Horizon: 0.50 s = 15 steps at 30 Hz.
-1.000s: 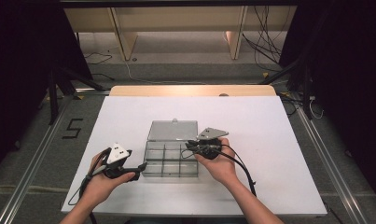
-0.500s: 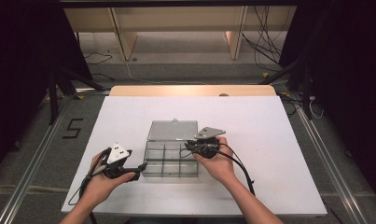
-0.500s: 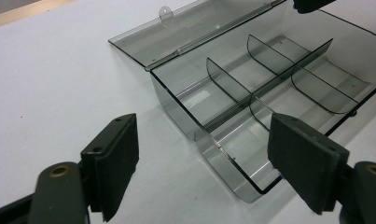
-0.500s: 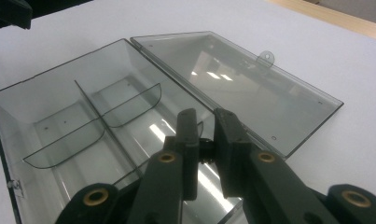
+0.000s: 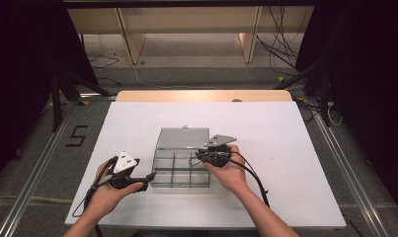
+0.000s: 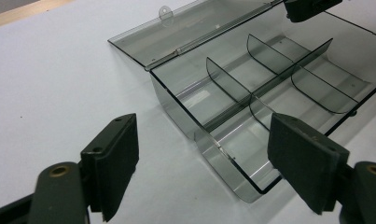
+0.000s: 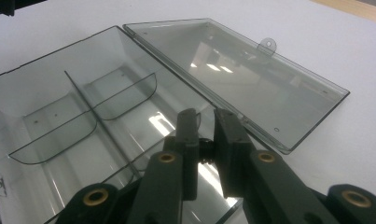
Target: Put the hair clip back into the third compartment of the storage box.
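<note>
- Counter (image 5: pixel 137 123): a white surface with a wooden strip along its far edge; it carries one thing, set near the middle and toward the person's side.
- Clear box (image 5: pixel 179 170): a smoke-tinted plastic organiser, resting flat. Its long axis runs left to right across the counter, parallel to the near edge. Thin dividers (image 6: pixel 269 81) split the tray into compartments, all of which look bare.
- Lid (image 5: pixel 182 138): swung fully open and lying flat on the counter behind the tray, hinged along the tray's far long side. Its small latch tab (image 5: pixel 184 127) points away from the person.
- Left tongs (image 6: pixel 202 161): held in the left hand just off the tray's left end, aimed at its near left corner. The two pads stand wide apart, one on either side of that corner, and press on nothing.
- Right tongs (image 7: pixel 206 140): held in the right hand over the tray's right end near the hinge line. The pads are drawn close together; whether they pinch the tray's rim or the hinge edge cannot be told.
</note>
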Each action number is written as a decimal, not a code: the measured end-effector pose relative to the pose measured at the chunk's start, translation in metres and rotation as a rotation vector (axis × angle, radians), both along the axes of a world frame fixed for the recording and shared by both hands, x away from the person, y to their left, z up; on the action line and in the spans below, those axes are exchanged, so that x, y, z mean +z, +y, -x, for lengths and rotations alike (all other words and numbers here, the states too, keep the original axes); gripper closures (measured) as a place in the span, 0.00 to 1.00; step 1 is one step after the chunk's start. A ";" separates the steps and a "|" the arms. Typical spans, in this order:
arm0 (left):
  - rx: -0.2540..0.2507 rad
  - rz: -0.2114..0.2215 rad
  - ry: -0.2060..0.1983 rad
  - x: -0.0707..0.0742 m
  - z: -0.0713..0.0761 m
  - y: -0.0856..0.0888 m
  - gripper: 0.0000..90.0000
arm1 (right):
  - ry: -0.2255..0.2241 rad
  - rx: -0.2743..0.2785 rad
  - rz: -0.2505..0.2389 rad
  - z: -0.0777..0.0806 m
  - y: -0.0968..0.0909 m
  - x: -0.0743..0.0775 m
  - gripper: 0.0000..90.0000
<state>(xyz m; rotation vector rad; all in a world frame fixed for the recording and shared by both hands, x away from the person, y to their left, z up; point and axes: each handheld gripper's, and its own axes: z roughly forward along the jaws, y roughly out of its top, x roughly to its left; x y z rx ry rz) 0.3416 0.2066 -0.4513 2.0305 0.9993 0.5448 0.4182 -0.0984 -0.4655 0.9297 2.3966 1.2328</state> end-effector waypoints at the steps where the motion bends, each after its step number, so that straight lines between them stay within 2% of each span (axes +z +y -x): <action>1: 0.000 -0.001 0.000 0.000 0.000 0.000 0.27 | 0.004 -0.001 0.003 0.000 0.000 0.000 0.90; 15: -0.001 -0.001 -0.001 0.000 0.000 0.000 0.27 | 0.017 0.001 0.018 -0.003 0.004 -0.002 0.90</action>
